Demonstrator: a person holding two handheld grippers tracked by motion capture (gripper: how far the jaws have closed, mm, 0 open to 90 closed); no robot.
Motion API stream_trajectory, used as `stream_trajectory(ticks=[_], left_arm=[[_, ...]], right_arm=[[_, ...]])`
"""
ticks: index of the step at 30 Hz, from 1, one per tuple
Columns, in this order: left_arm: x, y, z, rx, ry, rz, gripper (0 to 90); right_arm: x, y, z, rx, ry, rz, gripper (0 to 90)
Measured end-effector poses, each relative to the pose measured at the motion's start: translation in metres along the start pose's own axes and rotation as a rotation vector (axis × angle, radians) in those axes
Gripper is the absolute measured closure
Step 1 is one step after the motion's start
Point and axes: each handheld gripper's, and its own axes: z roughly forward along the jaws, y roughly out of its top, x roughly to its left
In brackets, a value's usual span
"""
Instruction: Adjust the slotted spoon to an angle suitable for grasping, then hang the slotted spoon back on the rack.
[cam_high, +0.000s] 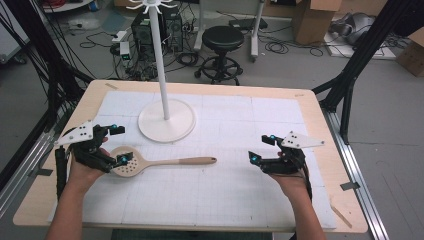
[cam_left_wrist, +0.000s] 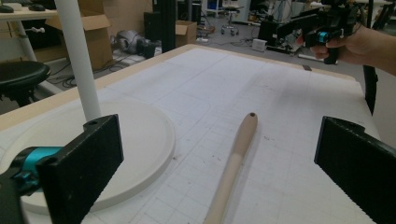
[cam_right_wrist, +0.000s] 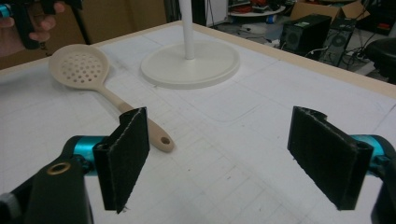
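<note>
So we've got the slotted spoon (cam_high: 150, 163) lying flat on the surface, bowl to the left by the left claw (cam_high: 119, 145) and handle pointing right, just near of the white stand (cam_high: 165, 118). The left claw is wide with the spoon's bowl end between its jaws but nothing gripped, and the right claw (cam_high: 262, 148) sits wide and empty, well right of the handle tip. Looks like we're at the pick-up step, so next we'd close the left one on the spoon, probably to hang it on the stand.

The wooden table (cam_high: 310, 107) carries a white gridded mat (cam_high: 225, 190) (bearing a slotted spoon (cam_high: 150, 162) and a round stand base (cam_high: 150, 125)).
</note>
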Motion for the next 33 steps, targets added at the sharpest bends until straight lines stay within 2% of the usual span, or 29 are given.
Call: stream_trajectory(ticks=[12, 23, 29, 33], left_arm=[[-0.001, 0.001, 0.0, 0.004, -0.003, 0.006, 1.7], [-0.002, 0.004, 0.0, -0.001, -0.016, 0.006, 1.8], [-0.007, 0.01, 0.009, 0.047, -0.04, 0.018, 1.7], [-0.011, 0.018, 0.023, 0.09, -0.067, 0.027, 1.7]], right_arm=[[-0.003, 0.0, -0.003, -0.045, -0.01, 0.011, 13.6], [-0.006, 0.0, -0.004, -0.045, -0.014, 0.02, 13.5], [-0.007, -0.001, -0.003, -0.036, -0.022, 0.008, 13.5], [-0.009, -0.001, -0.005, -0.036, -0.026, 0.015, 13.5]])
